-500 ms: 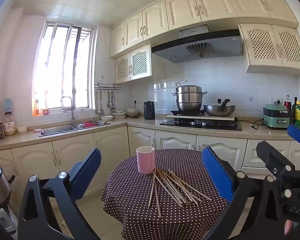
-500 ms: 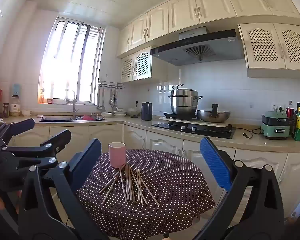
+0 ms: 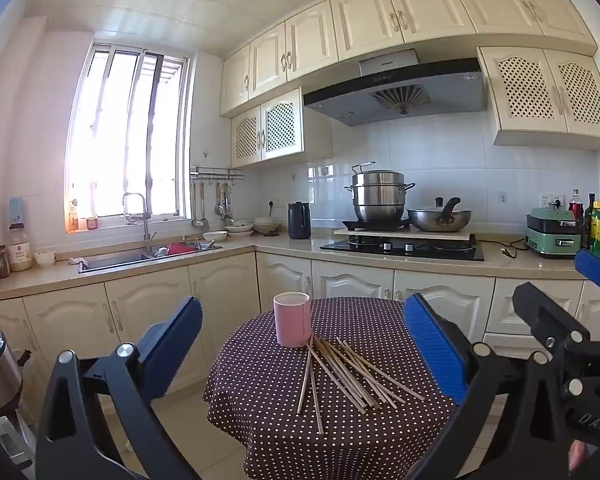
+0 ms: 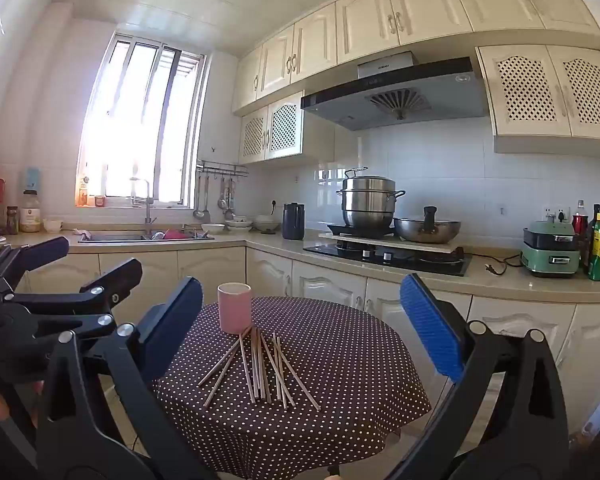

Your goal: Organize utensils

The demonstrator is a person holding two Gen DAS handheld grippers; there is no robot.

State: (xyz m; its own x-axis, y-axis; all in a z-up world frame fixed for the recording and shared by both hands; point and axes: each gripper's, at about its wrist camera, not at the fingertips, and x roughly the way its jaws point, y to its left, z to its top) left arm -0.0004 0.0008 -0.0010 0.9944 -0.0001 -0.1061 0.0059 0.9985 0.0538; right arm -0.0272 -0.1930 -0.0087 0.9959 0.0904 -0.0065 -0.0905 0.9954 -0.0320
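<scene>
1. Biggest thing first: the round table [image 3: 260,420] with the brown polka-dot cloth sits dead ahead of both grippers, kitchen counters behind it. Everything for the task is on top of it.

2. The left gripper [image 3: 302,350] has its jaws spread wide with nothing between them. The right gripper [image 4: 300,328] is the same: wide apart and empty. Both hang short of the table's near edge and touch nothing.

3. The pink cup [image 3: 293,319] stands upright toward the far edge of the table, a bit left of center in both views. I'd guess that's where the sticks are meant to go.

4. The chopsticks [image 3: 340,372] lie flat in a loose fan in the middle of the table. Their far tips bunch up right at the base of the cup and their near ends splay out toward the grippers.

5. The bit that matters: the long axes run roughly away from the fingers, not across them. In the right view the pile sits slightly left of center, in the left view slightly right of center, so it's basically between the 2 grippers and neither looks clearly nearer. My take is that whichever goes in will need to pinch across a stick, not along it.
</scene>
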